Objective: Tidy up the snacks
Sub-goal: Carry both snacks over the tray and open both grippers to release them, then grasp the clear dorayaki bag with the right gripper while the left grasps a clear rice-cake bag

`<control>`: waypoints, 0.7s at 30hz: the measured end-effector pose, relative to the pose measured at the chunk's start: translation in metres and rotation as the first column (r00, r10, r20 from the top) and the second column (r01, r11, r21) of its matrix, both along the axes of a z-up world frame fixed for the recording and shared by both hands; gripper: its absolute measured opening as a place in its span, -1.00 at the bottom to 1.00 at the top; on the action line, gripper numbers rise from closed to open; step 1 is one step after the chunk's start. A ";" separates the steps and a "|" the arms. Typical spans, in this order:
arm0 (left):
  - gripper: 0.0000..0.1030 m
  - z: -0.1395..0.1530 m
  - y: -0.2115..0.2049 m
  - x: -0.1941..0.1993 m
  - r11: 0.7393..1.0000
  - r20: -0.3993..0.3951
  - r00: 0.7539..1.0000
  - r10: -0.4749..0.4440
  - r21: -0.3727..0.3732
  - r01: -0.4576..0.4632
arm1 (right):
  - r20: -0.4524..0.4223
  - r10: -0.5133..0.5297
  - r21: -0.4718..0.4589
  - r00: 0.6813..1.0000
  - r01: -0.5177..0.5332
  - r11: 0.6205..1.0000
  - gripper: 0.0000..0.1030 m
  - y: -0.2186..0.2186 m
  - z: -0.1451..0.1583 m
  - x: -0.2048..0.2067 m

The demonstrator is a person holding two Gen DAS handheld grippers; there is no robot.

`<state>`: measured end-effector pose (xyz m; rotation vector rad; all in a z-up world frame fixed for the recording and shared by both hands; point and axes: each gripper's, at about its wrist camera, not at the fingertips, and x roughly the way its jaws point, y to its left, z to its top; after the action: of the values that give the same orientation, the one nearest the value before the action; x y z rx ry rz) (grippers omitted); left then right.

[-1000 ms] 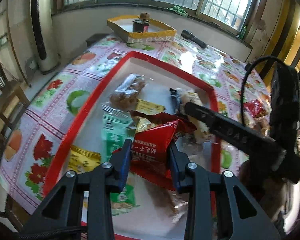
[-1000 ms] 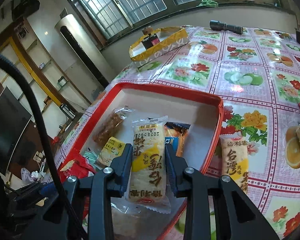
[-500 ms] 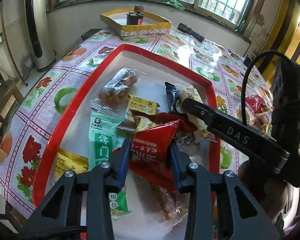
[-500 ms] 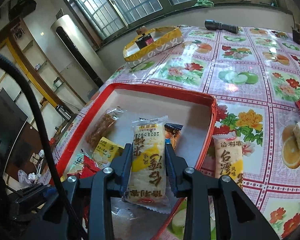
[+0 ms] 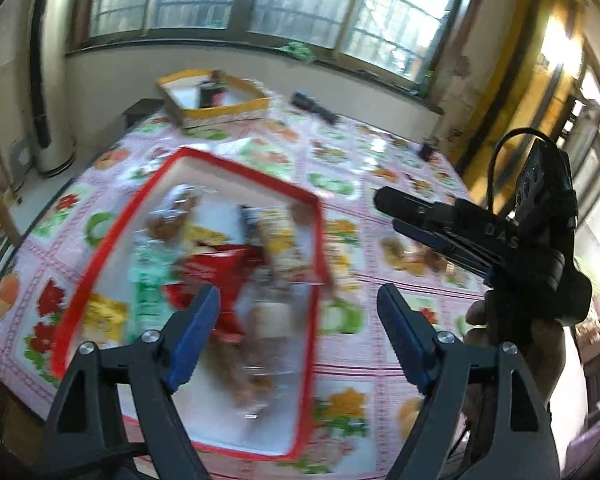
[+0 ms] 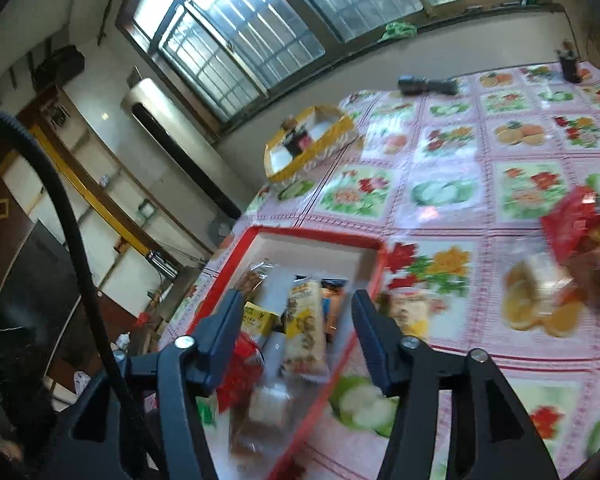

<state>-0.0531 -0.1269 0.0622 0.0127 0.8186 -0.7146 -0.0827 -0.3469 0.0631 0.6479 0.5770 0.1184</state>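
Observation:
A red-rimmed white tray (image 5: 112, 236) lies on the flowered tablecloth and holds several snack packets, among them a red packet (image 5: 216, 268) and a yellow-and-white rice cracker packet (image 6: 304, 332). My left gripper (image 5: 296, 300) is open and empty, raised above the tray's near right part. My right gripper (image 6: 296, 304) is open and empty above the tray's right side; it also shows in the left wrist view (image 5: 396, 210). The cracker packet lies in the tray below it. Both views are motion-blurred.
More snacks lie loose on the cloth right of the tray: a red packet (image 6: 572, 220), orange-slice packets (image 6: 540, 300) and a cracker packet (image 6: 412, 312). A yellow box (image 5: 216, 100), a black flashlight (image 6: 428, 85) and a small dark object (image 6: 571, 65) stand farther back.
Both grippers have opened and let go: the red packet and the cracker packet now lie in the tray. Both grippers have pulled up and back, the right one off to the right.

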 end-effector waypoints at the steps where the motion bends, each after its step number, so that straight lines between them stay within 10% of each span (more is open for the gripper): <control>1: 0.59 0.000 -0.011 -0.005 1.000 0.000 1.000 -0.025 0.007 0.025 | -0.005 -0.017 -0.003 1.000 0.017 1.000 0.14 -0.009 0.002 -0.010; 11: 0.59 -0.002 -0.079 -0.015 0.993 -0.029 0.995 -0.097 0.066 0.099 | -0.108 -0.299 0.010 0.948 0.302 0.953 0.14 -0.138 -0.004 -0.070; 21: 0.60 -0.017 -0.118 -0.008 0.984 -0.050 0.991 -0.121 0.126 0.127 | -0.292 -0.436 0.102 0.852 0.480 0.871 -0.11 -0.185 -0.079 -0.059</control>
<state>-0.0611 -0.2449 0.0452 0.1671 0.9093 -0.7804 -0.1418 -0.5314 -0.0158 0.9642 0.6527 -0.3804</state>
